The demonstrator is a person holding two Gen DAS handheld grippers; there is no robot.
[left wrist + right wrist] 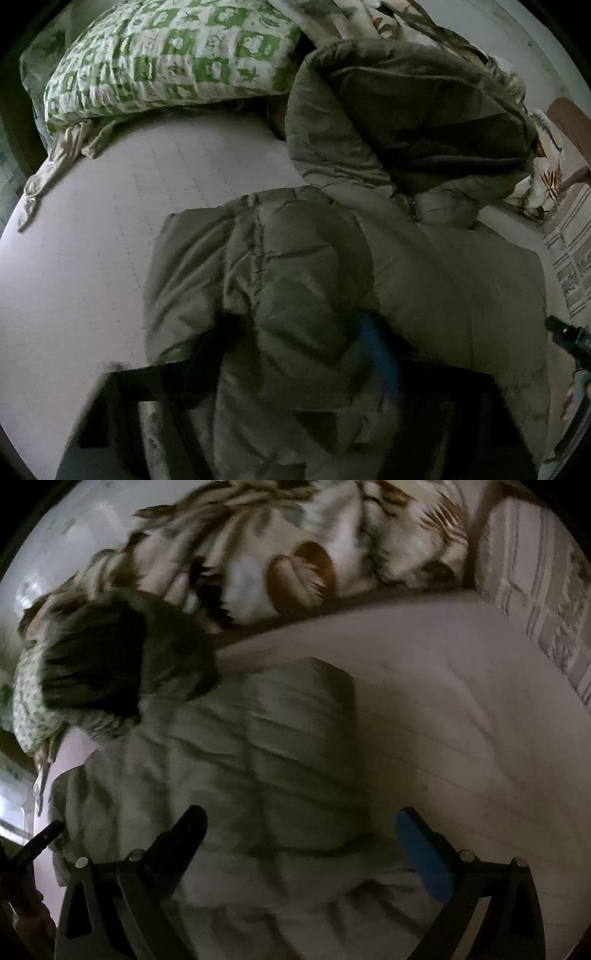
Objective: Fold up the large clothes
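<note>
An olive-green quilted hooded jacket point(424, 258) lies on a pale bed sheet point(92, 240), its dark-lined hood point(424, 122) at the far end. My left gripper point(306, 343) is shut on a thick fold of the jacket, which bulges between the black finger and the blue finger point(380, 354). In the right wrist view the jacket point(258, 757) lies flat with the hood point(99, 664) at the upper left. My right gripper point(299, 845) is open over the jacket's near part, black finger point(184, 834) left, blue finger point(424, 853) right, holding nothing.
A green-and-white patterned pillow point(170, 55) lies at the head of the bed. A leaf-print duvet point(295, 554) is bunched along the far side. A striped cloth point(535, 602) lies at the right edge. The right gripper's tool point(572, 343) shows at the left view's right edge.
</note>
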